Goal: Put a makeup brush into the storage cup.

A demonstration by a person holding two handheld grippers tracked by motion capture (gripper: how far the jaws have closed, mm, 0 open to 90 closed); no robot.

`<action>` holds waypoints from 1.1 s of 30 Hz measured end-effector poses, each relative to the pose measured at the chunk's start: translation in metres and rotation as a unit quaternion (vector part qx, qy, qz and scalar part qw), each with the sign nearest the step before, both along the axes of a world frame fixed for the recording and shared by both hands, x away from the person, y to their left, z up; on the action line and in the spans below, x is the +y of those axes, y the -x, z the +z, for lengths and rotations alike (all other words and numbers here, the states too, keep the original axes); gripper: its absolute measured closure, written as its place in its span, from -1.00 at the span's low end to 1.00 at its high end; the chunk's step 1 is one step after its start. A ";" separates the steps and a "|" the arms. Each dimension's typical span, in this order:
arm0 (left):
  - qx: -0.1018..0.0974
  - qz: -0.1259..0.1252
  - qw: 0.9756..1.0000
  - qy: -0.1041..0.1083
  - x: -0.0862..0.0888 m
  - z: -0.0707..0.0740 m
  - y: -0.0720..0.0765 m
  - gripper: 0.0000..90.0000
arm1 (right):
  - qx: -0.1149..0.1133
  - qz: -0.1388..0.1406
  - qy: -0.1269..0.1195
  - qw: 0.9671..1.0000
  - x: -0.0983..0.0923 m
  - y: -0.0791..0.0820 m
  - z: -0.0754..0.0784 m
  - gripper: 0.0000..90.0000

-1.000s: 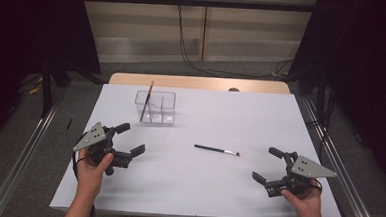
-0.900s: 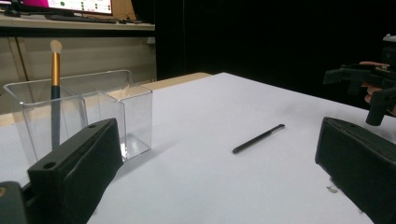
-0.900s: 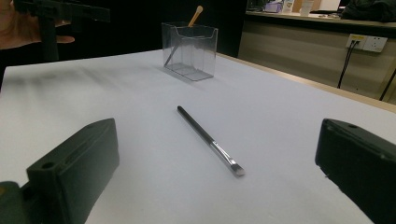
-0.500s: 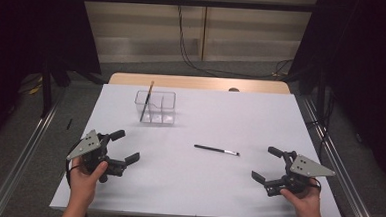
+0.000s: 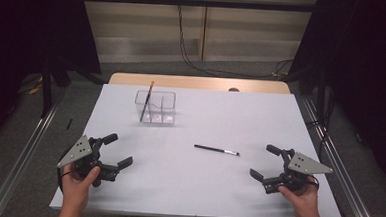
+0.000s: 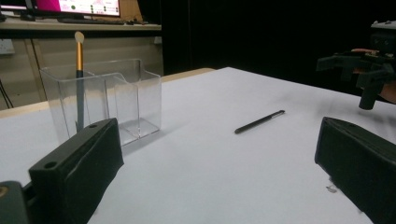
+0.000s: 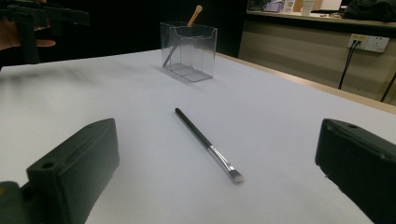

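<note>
The black makeup brush (image 5: 217, 150) lies flat on the white table (image 5: 187, 183), ahead of the right gripper (image 5: 269, 165) and a little to its inner side, well apart from it; in the right gripper view the brush (image 7: 207, 145) runs straight out between the widely spread jaws, bristle tip nearest. The left gripper (image 5: 116, 149) is likewise spread and holds nothing. Being so thin and low, the brush could roll or skid away if the jaws close off-centre, or tip once lifted by one end. Beyond it the clear organizer (image 5: 155, 107) already holds a gold-handled brush (image 5: 147, 100), which a careless insertion could knock. No readable brand or writing appears.
</note>
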State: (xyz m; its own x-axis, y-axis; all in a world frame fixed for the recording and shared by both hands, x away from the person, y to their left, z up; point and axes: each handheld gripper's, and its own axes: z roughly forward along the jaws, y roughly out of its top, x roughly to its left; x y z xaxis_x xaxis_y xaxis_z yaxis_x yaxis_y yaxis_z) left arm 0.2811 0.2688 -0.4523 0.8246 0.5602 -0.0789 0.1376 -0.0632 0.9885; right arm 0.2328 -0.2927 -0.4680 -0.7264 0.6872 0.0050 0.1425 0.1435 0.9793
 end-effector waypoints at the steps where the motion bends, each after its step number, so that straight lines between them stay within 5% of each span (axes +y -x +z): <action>1: 0.000 0.000 1.000 0.001 0.000 0.000 0.001 -0.98 | -0.002 -0.002 -0.001 1.000 -0.001 0.000 0.000 -1.00; 7: -0.003 -0.008 1.000 -0.016 0.001 -0.003 0.003 -0.99 | -0.002 -0.006 -0.007 1.000 -0.004 0.000 0.000 -1.00; 10: 0.001 -0.010 1.000 -0.003 0.001 -0.004 0.003 -0.99 | 0.000 -0.008 -0.007 1.000 -0.005 0.000 0.001 -1.00; 15: 0.002 -0.017 1.000 -0.015 -0.001 -0.007 0.002 -0.99 | 0.001 -0.015 -0.013 1.000 -0.007 -0.003 0.000 -1.00; 33: 0.000 -0.028 1.000 -0.006 -0.008 -0.007 -0.002 -0.99 | 0.020 -0.030 -0.007 0.999 -0.008 -0.006 -0.001 -1.00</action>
State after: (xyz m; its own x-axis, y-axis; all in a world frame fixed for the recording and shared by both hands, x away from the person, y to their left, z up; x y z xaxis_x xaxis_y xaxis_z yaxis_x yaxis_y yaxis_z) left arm 0.2828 0.2604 -0.4591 0.8544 0.5145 -0.0733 0.1344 -0.0826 0.9875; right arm 0.2388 -0.3012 -0.4691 -0.6834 0.7288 0.0438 0.1898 0.1194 0.9745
